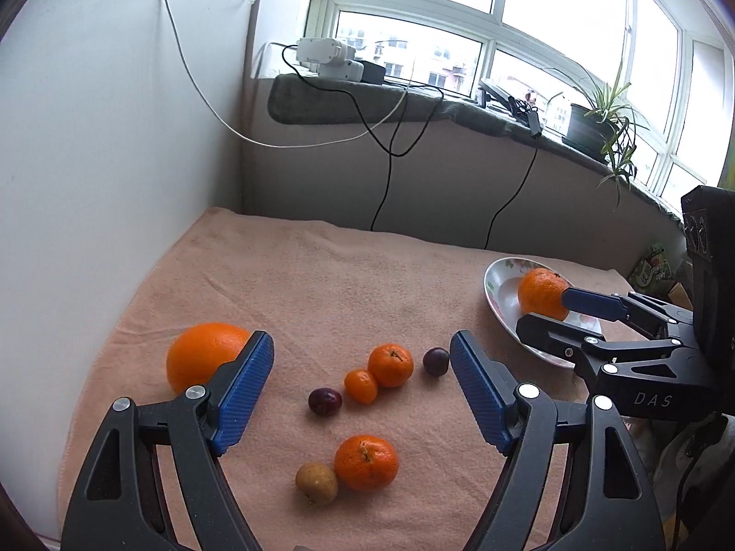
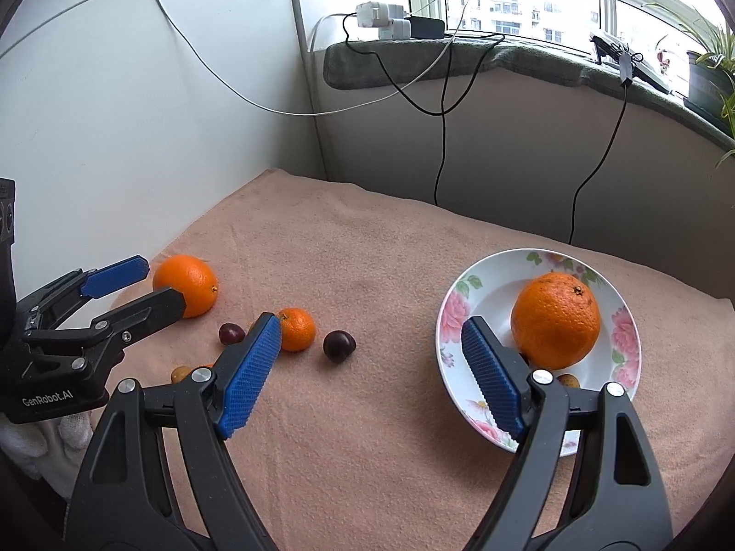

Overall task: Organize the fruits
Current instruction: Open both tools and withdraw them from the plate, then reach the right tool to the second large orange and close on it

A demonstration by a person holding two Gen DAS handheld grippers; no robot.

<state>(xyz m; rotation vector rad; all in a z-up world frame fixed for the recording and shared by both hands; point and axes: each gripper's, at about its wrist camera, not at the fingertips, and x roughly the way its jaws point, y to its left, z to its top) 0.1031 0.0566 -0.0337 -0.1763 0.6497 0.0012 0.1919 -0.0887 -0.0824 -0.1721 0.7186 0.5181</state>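
Note:
A floral plate (image 2: pixel 624 335) on the pink towel holds a large orange (image 2: pixel 556 326) and a small brown fruit (image 2: pixel 568 381). It also shows in the left wrist view (image 1: pixel 498 294) with the orange (image 1: pixel 542 294). My right gripper (image 2: pixel 372 358) is open and empty, just left of the plate. My left gripper (image 1: pixel 363 362) is open and empty above loose fruit: a big orange (image 1: pixel 202 358), three mandarins (image 1: pixel 390 365) (image 1: pixel 360 385) (image 1: pixel 366 462), two dark plums (image 1: pixel 325 401) (image 1: pixel 435 361) and a brown fruit (image 1: pixel 317 483).
A white wall (image 1: pixel 92 137) borders the towel (image 1: pixel 321 284) on the left. A low wall with hanging cables (image 1: pixel 386 174) runs behind. The windowsill holds adapters (image 1: pixel 330 57) and a potted plant (image 1: pixel 602 124).

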